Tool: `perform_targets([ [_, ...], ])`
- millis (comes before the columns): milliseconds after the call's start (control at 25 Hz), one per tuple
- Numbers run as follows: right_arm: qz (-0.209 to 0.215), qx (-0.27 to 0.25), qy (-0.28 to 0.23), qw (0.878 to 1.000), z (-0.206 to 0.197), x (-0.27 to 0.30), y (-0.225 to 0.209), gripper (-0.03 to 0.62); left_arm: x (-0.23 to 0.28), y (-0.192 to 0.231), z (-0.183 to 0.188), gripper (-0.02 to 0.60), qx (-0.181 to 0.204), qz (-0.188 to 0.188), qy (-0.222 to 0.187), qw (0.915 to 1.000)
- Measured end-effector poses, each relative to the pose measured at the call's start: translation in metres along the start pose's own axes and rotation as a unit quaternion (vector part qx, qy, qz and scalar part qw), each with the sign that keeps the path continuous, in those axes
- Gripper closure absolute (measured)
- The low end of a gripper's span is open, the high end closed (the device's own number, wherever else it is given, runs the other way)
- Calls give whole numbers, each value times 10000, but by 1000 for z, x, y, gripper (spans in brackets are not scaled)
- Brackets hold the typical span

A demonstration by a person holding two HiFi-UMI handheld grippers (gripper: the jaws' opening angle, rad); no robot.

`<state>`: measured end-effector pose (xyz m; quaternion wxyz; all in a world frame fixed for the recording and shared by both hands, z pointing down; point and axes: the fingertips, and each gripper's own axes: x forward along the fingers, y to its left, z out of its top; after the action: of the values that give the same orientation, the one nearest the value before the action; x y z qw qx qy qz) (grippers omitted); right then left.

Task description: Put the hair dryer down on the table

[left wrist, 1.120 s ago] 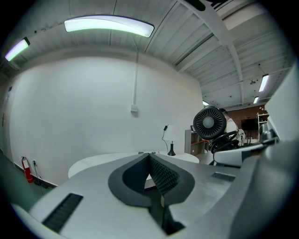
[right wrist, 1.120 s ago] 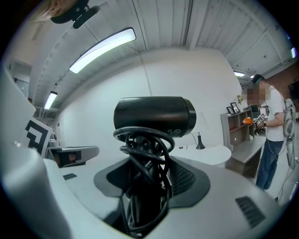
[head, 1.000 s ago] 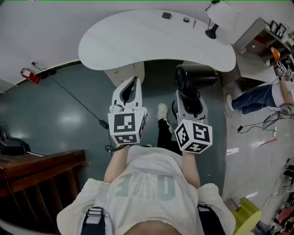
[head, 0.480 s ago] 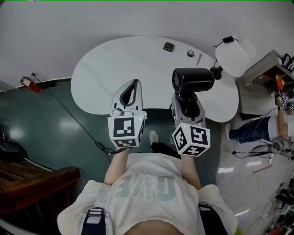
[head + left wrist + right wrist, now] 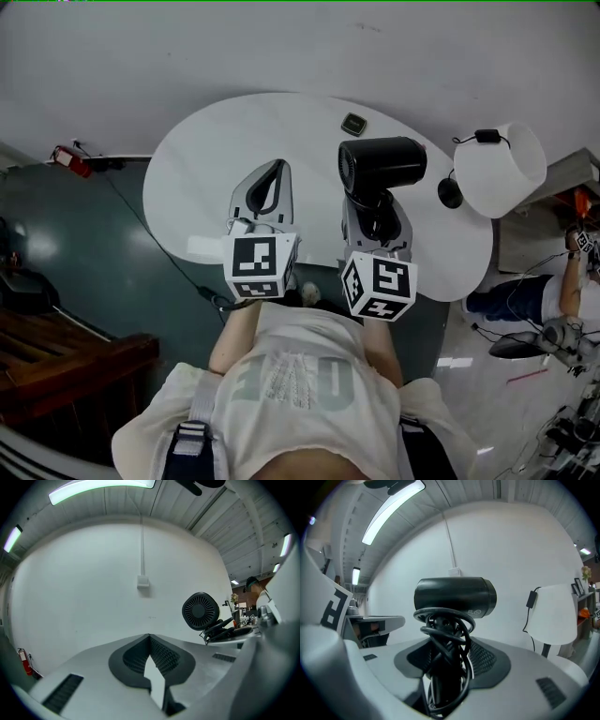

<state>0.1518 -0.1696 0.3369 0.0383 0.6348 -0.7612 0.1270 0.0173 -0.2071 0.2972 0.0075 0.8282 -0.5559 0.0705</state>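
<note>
Holding the dryer (image 5: pixel 382 164) upright by its cord-wrapped handle, my right gripper (image 5: pixel 372 208) has its jaws spread fairly wide and clamped on it, with the barrel lying crosswise above the fingertips. Both my forearms reach forward side by side. The dryer hangs over the white table (image 5: pixel 216 150), near the lamp (image 5: pixel 502 169). A second ago it was short of the table's near edge. My left gripper (image 5: pixel 269 180) is closed and empty.

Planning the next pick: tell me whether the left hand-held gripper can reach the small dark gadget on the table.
Probably yes: the left hand-held gripper is empty, only bare table lies before the gadget, and the hair dryer sits to its right.
</note>
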Motion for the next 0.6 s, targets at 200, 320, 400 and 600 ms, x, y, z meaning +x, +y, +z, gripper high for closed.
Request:
perform_targets([
  [200,51,61,-68,9999,5,16,-2,361,18,-2,8,575,-24,-128,-154,9998],
  [320,30,133,-63,9999,5,27,-2,361,28,-1,7,575,-67,-259,-123,9996],
  [400,17,148,-25,9999,4,32,0,361,31,3,9,575,-90,-292,-128,9995],
  [600,67,93,26,9999,6,47,6,361,45,10,11,575,-43,-289,-149,9995],
])
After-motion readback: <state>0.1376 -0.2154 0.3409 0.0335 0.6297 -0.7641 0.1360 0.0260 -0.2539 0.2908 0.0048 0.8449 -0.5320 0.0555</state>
